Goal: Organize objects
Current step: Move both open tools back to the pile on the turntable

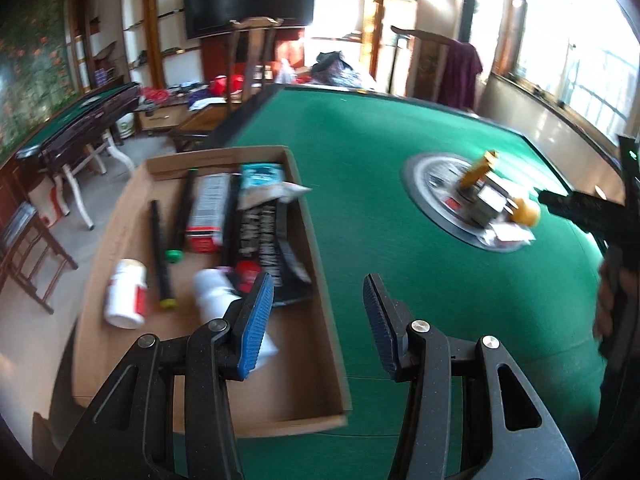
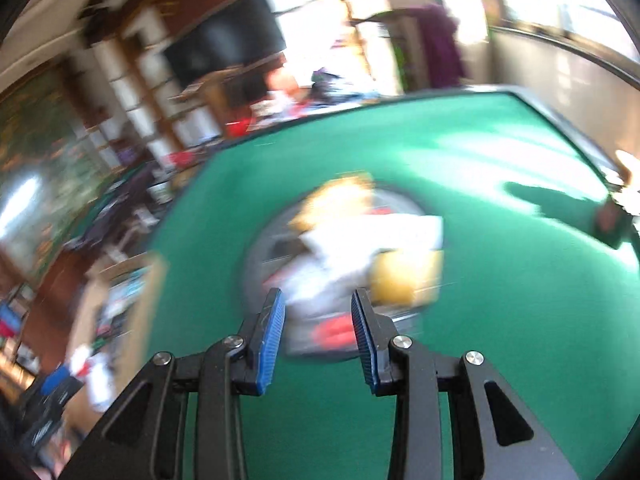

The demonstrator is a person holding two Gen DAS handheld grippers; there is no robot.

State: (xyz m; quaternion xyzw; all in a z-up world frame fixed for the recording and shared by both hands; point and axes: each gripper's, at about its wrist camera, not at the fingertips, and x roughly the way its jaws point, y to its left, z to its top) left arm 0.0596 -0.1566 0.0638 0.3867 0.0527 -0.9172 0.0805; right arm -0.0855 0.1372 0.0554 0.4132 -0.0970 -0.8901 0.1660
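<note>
Approach to pile [image 2: 360, 248] on round centre plate [image 1: 420, 184] of green table [image 1: 360, 140], well right of cardboard box [image 1: 120, 240]: right gripper [image 2: 318, 312] apart and empty, left gripper [image 1: 320, 304] likewise; slow, square jaws over one item.

A desk [image 1: 360, 152] covered in green felt with a dark edge carries everything. On its left side lies a shallow cardboard box [image 1: 296, 384], its near left corner hanging past the desk's edge. Well apart from the box, at the middle of the felt, a round silver plate [image 1: 424, 172] is set in the top, and a small pile of packets and yellow items [image 1: 492, 200] rests on it.
</note>
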